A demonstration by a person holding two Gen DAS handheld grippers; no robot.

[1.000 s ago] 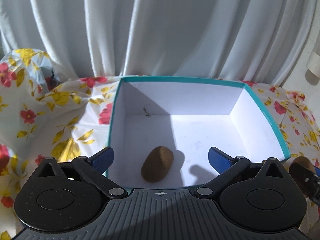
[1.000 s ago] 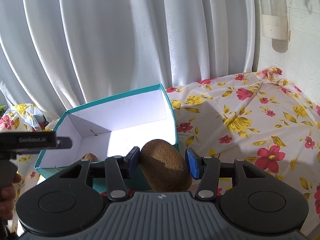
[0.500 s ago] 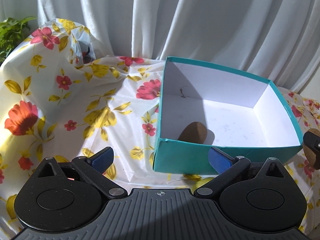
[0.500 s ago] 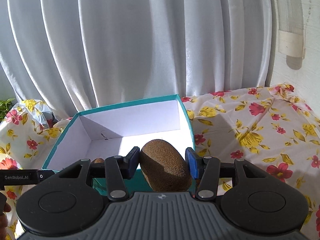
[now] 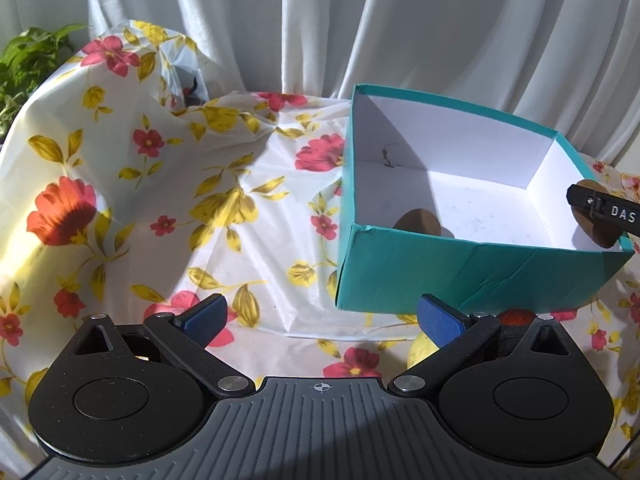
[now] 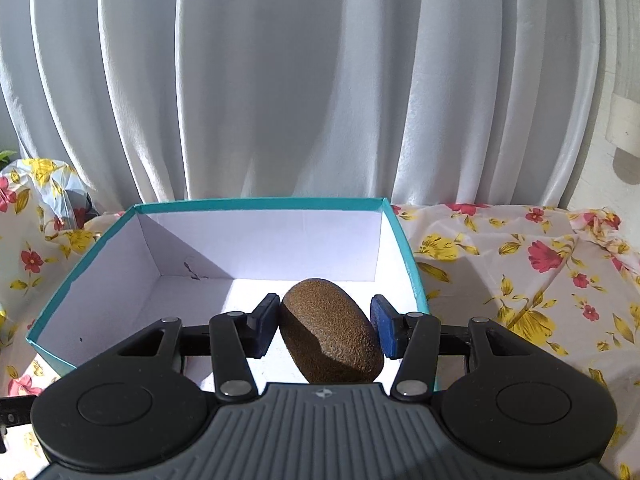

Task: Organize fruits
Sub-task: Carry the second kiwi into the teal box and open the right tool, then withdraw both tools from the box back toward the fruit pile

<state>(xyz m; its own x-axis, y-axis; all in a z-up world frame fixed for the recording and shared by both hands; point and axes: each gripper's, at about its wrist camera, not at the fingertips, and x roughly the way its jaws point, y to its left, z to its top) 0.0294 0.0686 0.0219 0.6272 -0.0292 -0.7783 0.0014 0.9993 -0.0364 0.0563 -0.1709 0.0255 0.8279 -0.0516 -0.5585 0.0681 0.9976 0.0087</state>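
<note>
A teal box with a white inside stands on the flowered cloth; one brown kiwi lies in it near its front wall. My right gripper is shut on a second brown kiwi and hovers over the box's near right part. In the left wrist view that kiwi and a black finger show at the box's right edge. My left gripper is open and empty, low over the cloth to the left of the box's front.
A yellow-green fruit and a red one peek out behind my left gripper's right finger. White curtains hang behind the table. A bunched cloth mound and a green plant sit at the far left.
My left gripper has drawn back and to the left, out of the box, leaving the kiwi inside. My right gripper has carried its kiwi leftward over the box.
</note>
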